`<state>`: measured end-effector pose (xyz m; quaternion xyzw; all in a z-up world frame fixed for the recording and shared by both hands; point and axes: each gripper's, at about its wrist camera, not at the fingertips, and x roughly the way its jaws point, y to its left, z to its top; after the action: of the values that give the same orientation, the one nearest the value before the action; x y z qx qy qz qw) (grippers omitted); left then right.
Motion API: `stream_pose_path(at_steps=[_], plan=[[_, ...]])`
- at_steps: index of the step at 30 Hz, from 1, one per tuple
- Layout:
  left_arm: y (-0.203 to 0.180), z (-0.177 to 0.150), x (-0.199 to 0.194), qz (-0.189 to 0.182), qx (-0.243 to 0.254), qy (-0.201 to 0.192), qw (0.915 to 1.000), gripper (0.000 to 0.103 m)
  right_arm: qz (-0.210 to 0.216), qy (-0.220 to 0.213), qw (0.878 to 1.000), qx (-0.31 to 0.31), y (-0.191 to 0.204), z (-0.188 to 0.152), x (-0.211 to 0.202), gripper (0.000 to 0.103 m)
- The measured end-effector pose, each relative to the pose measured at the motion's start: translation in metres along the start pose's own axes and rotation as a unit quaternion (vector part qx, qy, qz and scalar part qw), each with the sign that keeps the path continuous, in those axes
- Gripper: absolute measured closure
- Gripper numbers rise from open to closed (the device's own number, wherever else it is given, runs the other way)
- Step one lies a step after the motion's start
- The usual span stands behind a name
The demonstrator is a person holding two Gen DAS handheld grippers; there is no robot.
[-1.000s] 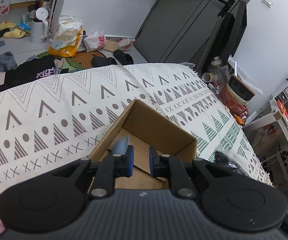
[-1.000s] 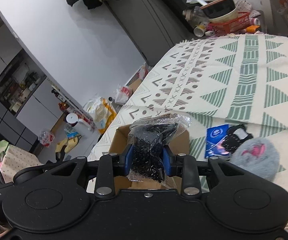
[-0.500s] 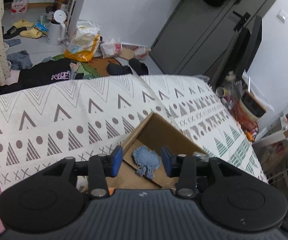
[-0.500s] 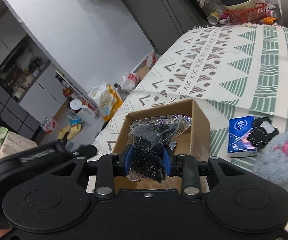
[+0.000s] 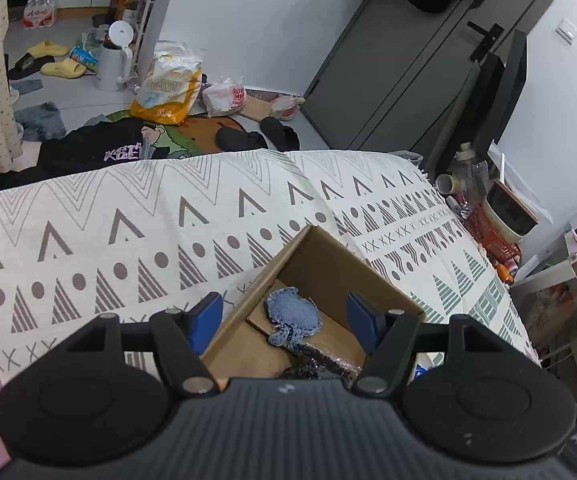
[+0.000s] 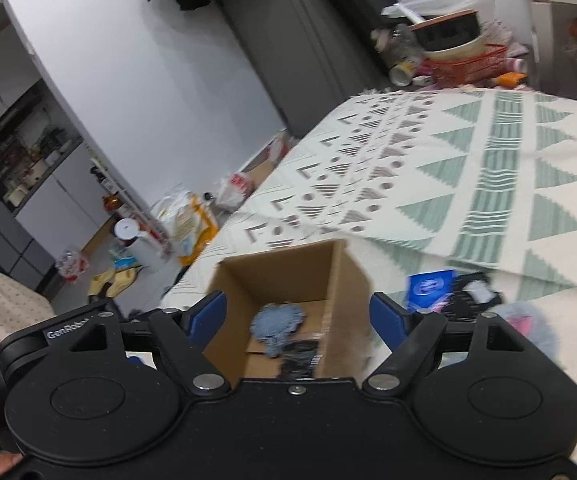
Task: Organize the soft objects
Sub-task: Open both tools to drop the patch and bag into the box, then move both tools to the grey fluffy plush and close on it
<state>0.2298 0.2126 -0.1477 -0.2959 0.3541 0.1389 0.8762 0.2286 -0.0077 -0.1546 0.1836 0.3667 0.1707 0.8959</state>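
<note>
Left wrist view, left to right. On the floor beyond the bed's far edge lie yellow slippers (image 5: 62, 67), a white kettle (image 5: 113, 60), a yellow-and-white bag (image 5: 168, 86) with print too small to read, and a white plastic bag (image 5: 224, 96) with red lettering, partly legible as "SUP". A black garment (image 5: 92, 150) at the bed's far edge carries pale lettering that cannot be made out with certainty.

The patterned bedspread (image 5: 128, 208) carries an open cardboard box (image 5: 328, 268), set toward its near right part. Inside, on the box floor, lies a blue denim patch (image 5: 293, 314); just nearer the camera lies a clear bag of black items (image 5: 316, 364), touching or overlapping the patch's lower end. The left gripper (image 5: 284, 318) stands wide open and holds nothing; the box's near corner and the patch sit between and below its blue pads (image 5: 205, 320).

Right wrist view, blurred. The left gripper's housing at lower left reads "GenRob", the rest cut off. The right gripper (image 6: 298, 318) is spread wide and empty, with the box (image 6: 340, 280) between its fingers; patch (image 6: 276, 320) and black bag (image 6: 300, 356) lie within. Right of the box on the bedspread (image 6: 488, 184) lie a blue tissue pack (image 6: 428, 288), label unreadable, a black item (image 6: 470, 300) and a grey fluffy object (image 6: 528, 332).
</note>
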Motion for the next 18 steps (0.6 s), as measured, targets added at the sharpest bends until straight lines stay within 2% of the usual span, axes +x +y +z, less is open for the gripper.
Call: stream_pose_path(at_steps=[4,6,7,8,12,18], plan=[[-0.006,-0.004,-0.001,-0.001,0.006,0.0,1.0,0.035,-0.022,-0.009,1.0,-0.003,-0.017,0.002,-0.011,0.021],[-0.01,-0.006,-0.002,-0.004,0.011,0.002,0.9999,0.028,-0.037,-0.012,0.999,-0.003,-0.024,0.004,-0.016,0.02],[-0.012,-0.008,-0.003,-0.007,0.015,-0.002,0.9999,0.02,-0.042,-0.013,0.999,0.0,-0.028,0.005,-0.018,0.018],[-0.015,-0.01,-0.005,-0.011,0.022,-0.009,0.9997,0.017,-0.045,-0.016,0.999,0.002,-0.032,0.006,-0.021,0.016],[-0.032,-0.016,-0.011,-0.013,0.062,-0.025,0.9977,0.013,-0.059,-0.022,0.998,-0.002,-0.046,0.008,-0.033,0.011],[-0.046,-0.025,-0.011,-0.018,0.073,-0.019,0.997,0.012,-0.079,-0.023,0.997,-0.007,-0.066,0.015,-0.054,0.01]])
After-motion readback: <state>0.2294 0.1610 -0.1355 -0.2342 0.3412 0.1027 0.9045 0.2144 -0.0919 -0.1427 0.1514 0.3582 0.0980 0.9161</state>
